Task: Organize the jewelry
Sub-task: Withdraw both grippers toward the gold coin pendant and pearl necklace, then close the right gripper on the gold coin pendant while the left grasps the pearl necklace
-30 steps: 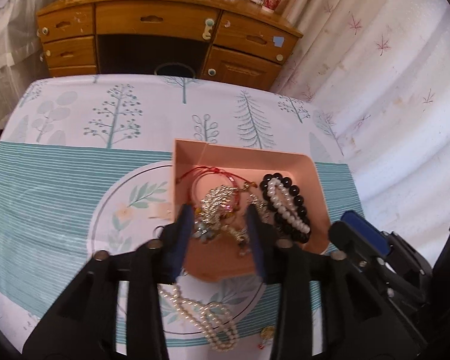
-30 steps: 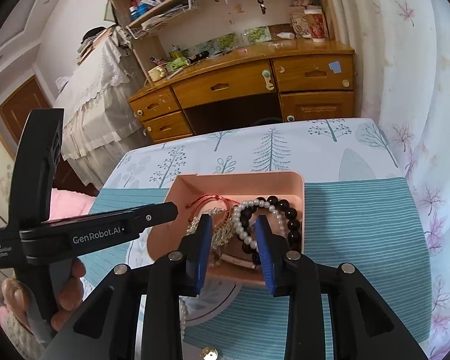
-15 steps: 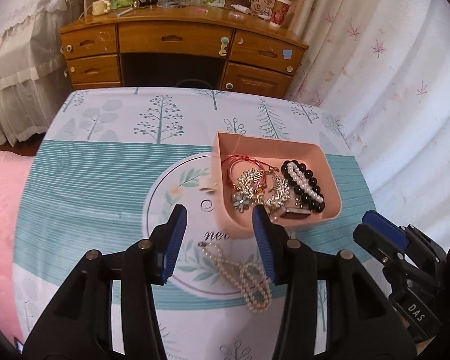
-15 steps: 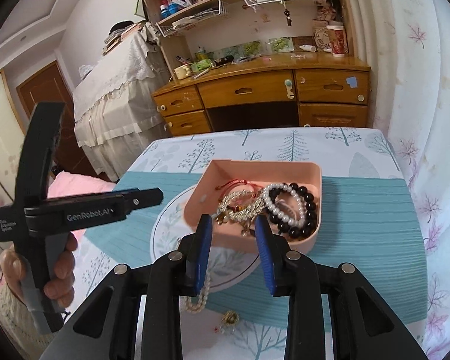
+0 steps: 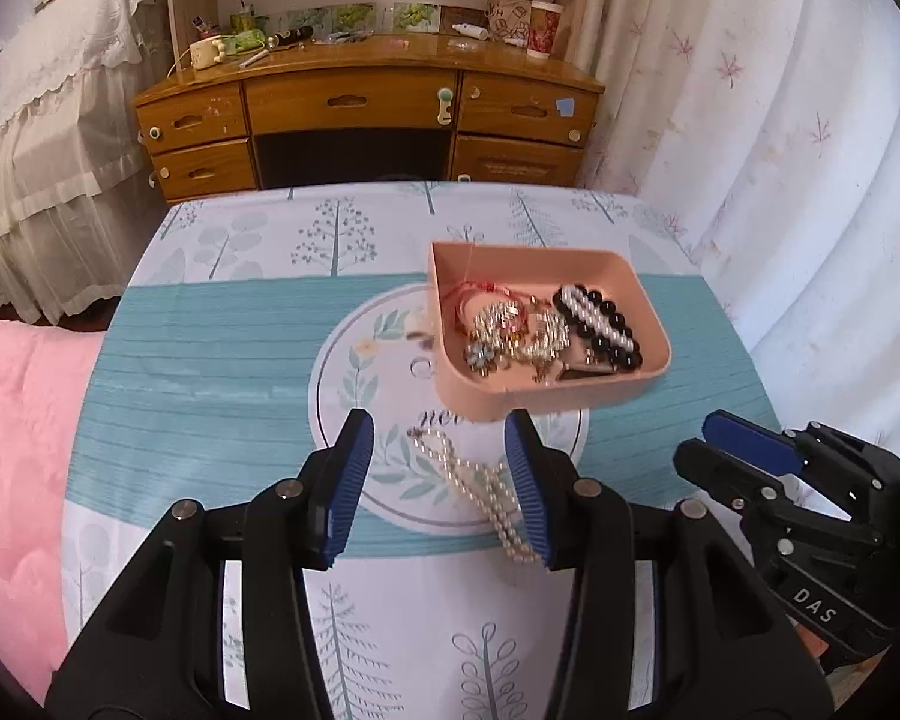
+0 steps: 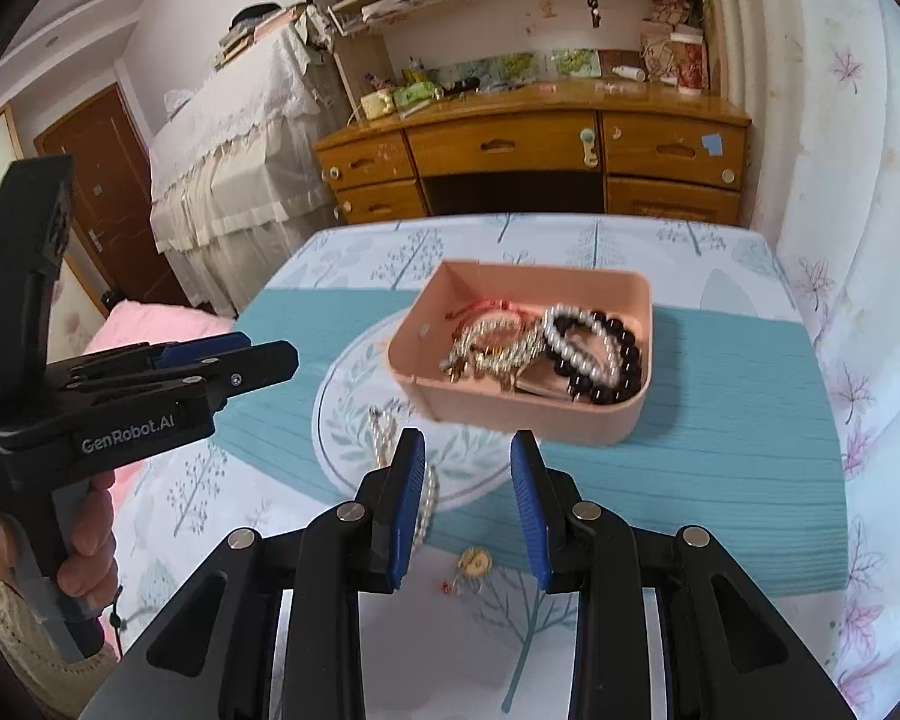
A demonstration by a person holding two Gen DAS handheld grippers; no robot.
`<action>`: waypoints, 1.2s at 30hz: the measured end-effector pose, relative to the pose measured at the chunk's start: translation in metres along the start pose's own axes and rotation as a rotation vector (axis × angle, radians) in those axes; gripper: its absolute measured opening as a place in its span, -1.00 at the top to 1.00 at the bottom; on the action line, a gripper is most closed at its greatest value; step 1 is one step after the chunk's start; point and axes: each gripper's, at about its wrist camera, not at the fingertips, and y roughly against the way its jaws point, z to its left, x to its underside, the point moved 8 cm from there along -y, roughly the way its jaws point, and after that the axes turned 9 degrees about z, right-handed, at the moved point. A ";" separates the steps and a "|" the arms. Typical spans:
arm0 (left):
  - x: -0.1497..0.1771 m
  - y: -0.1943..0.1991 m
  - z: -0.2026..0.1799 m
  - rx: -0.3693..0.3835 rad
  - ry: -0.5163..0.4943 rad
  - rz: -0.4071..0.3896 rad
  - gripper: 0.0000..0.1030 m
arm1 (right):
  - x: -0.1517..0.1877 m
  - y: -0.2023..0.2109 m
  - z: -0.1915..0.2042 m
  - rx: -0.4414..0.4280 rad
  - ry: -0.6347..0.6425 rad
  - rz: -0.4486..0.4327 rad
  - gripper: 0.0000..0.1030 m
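Observation:
A pink tray (image 5: 648, 306) (image 6: 639, 300) sits on the tablecloth and holds a black bead bracelet (image 5: 615, 324) (image 6: 621, 354), a white pearl bracelet (image 6: 576, 342), gold pieces (image 5: 510, 330) (image 6: 486, 354) and a red cord (image 5: 474, 294). A loose pearl necklace (image 5: 480, 486) (image 6: 381, 426) lies on the cloth in front of the tray. A small gold piece (image 6: 474, 561) lies nearer me. My left gripper (image 5: 438, 474) is open and empty above the necklace. My right gripper (image 6: 465, 495) is open and empty, short of the tray.
The table wears a teal and white tree-print cloth (image 5: 210, 360). A wooden desk (image 5: 366, 114) stands behind it, a white curtain (image 5: 780, 120) at right, a pink blanket (image 5: 18, 450) at left. The other gripper (image 6: 150, 396) shows at left in the right wrist view.
Both grippers have pulled back and up from the tray. The gold piece that lay between my left fingers over the tray now rests in the tray. The pearl necklace has come into view.

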 end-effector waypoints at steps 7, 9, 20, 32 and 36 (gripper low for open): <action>0.032 -0.029 -0.002 0.022 0.051 0.089 0.16 | 0.022 -0.028 0.000 -0.034 -0.034 0.126 0.42; 0.039 -0.041 -0.002 0.021 0.062 0.121 0.16 | 0.030 -0.042 -0.001 -0.021 -0.034 0.184 0.42; 0.048 -0.077 0.005 0.029 0.111 0.220 0.16 | 0.050 -0.095 0.000 0.043 0.005 0.372 0.41; 0.040 -0.095 0.008 0.041 0.146 0.258 0.16 | 0.055 -0.101 0.015 0.185 0.188 0.346 0.62; 0.041 -0.104 -0.004 0.036 0.116 0.281 0.16 | 0.054 -0.097 0.010 0.150 0.143 0.329 0.63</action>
